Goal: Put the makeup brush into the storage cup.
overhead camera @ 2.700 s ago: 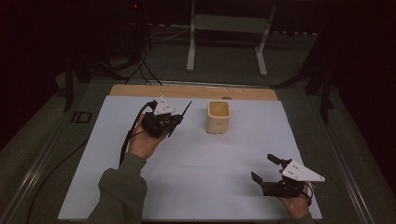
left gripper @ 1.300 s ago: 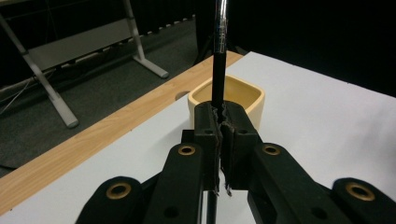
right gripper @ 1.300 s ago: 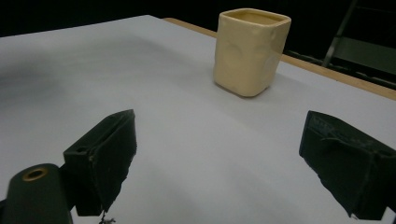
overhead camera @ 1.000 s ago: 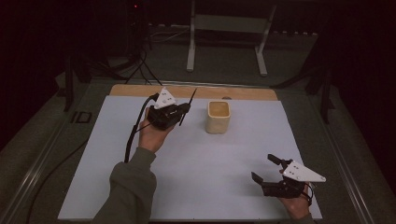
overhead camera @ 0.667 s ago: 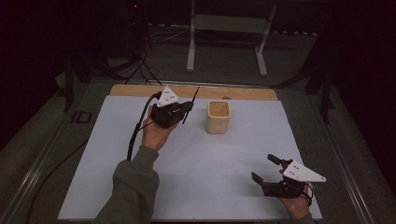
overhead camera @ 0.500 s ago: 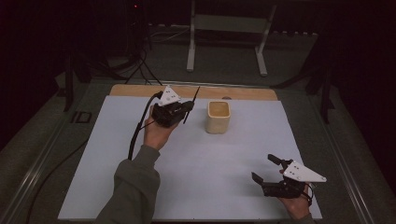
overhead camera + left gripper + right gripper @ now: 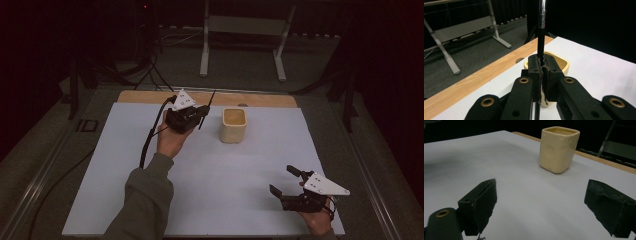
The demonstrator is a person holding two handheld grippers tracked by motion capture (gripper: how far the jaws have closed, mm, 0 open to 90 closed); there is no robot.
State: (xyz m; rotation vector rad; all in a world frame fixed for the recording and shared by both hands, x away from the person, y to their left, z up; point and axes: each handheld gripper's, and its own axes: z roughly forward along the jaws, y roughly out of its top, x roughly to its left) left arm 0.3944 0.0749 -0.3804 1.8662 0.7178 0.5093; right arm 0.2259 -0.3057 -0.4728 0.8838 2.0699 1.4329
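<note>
Left tongs (image 7: pixel 201 114) pinching a thin black rod (image 7: pixel 206 108) with a metal upper section; in the left gripper view the jaws are pressed together on its black lower part (image 7: pixel 540 42) and it stands straight up out of them. Held above the tabletop (image 7: pixel 125 165), far-left of centre, just beside the cream cup (image 7: pixel 233 125) with a small gap between them. From the high view the rod leans up and toward the cup; tip is short of the rim.

Right tongs (image 7: pixel 286 181) spread wide, nothing between the jaws, low over the near-right corner of the tabletop and close to its near and right edges. Well apart from the cup.

Cup: square-ish, rounded corners, upright, open top, set right of the left tongs near the far wooden strip (image 7: pixel 260 99). Right gripper view shows its side wall (image 7: pixel 557 148); inside looks the same cream, can't tell if anything is in it.

Room: wide bare white sheet between cup and right tongs, also across the whole near-left. Far edge is tight: the cup sits close to the wooden strip, with a hole in the strip just behind it.
</note>
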